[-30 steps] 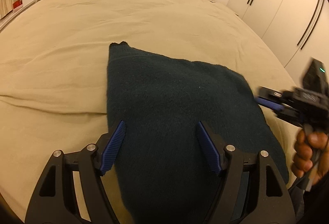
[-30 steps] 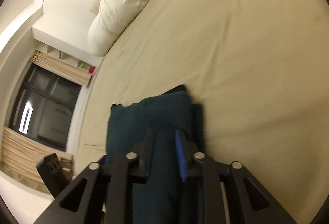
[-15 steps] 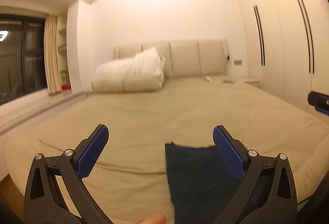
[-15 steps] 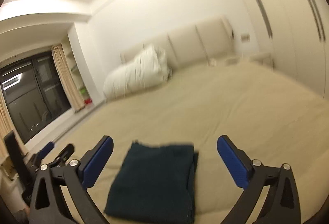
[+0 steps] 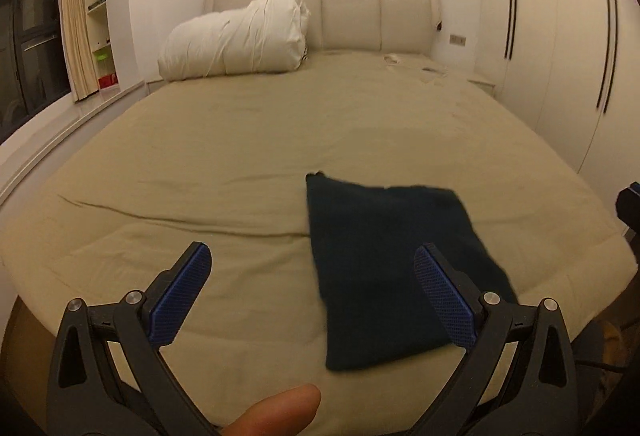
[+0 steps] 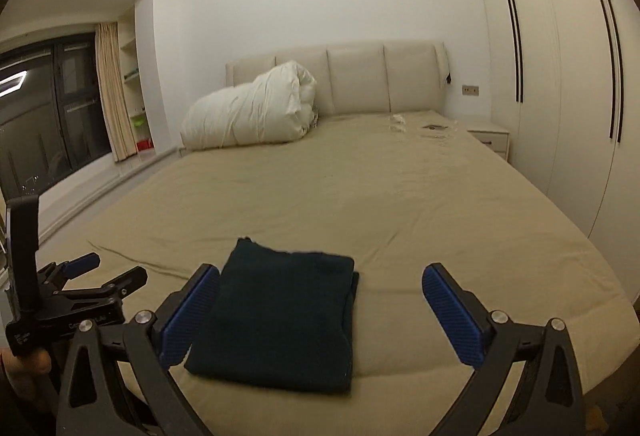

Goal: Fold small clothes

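Note:
A dark teal cloth (image 5: 392,260) lies folded into a flat rectangle near the foot edge of the beige bed (image 5: 240,163). It also shows in the right wrist view (image 6: 280,316), with a second layer peeking out at its right side. My left gripper (image 5: 316,300) is open and empty, held back from the bed with the cloth between and ahead of its right finger. My right gripper (image 6: 320,316) is open and empty, pulled back with the cloth ahead of it. The left gripper also shows at the left of the right wrist view (image 6: 80,288).
A rolled white duvet (image 5: 240,39) lies against the padded headboard (image 5: 360,15). White wardrobes (image 5: 560,35) line the right wall. A window ledge and shelves (image 5: 96,35) run along the left. A nightstand (image 6: 490,135) stands at the far right of the bed.
Both grippers have opened and drawn back and up from the cloth. The right gripper let go of the cloth, which now lies folded on the bed.

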Demonstrator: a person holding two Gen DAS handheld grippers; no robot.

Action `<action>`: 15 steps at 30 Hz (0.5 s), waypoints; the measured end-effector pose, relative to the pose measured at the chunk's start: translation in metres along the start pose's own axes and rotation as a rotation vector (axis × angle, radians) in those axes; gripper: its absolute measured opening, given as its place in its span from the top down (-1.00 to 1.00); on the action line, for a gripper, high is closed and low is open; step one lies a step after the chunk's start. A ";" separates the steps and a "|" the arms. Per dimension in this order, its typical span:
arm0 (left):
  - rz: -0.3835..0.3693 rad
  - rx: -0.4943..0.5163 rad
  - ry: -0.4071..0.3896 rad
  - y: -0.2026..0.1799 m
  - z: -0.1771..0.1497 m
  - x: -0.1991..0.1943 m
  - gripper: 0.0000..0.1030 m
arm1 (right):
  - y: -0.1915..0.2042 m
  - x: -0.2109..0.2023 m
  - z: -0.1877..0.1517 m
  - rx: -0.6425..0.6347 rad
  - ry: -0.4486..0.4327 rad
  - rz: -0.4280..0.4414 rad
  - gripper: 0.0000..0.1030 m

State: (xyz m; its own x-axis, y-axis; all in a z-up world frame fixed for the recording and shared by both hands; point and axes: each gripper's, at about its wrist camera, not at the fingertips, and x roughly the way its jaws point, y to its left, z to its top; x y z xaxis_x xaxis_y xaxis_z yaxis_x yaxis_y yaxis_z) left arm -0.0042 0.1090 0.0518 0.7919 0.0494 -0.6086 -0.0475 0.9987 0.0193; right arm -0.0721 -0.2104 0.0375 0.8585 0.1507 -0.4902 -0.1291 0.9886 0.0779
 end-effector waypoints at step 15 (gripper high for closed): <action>-0.035 -0.038 0.230 -0.015 -0.035 0.086 -1.00 | -0.005 0.055 -0.032 0.096 0.304 -0.048 -1.00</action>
State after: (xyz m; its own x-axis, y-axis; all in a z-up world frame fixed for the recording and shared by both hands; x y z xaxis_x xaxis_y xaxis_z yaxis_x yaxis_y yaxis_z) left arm 0.0433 0.0982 -0.0283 0.6337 0.0064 -0.7735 -0.0489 0.9983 -0.0318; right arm -0.0399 -0.2066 -0.0172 0.6727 0.1126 -0.7313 -0.0321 0.9919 0.1232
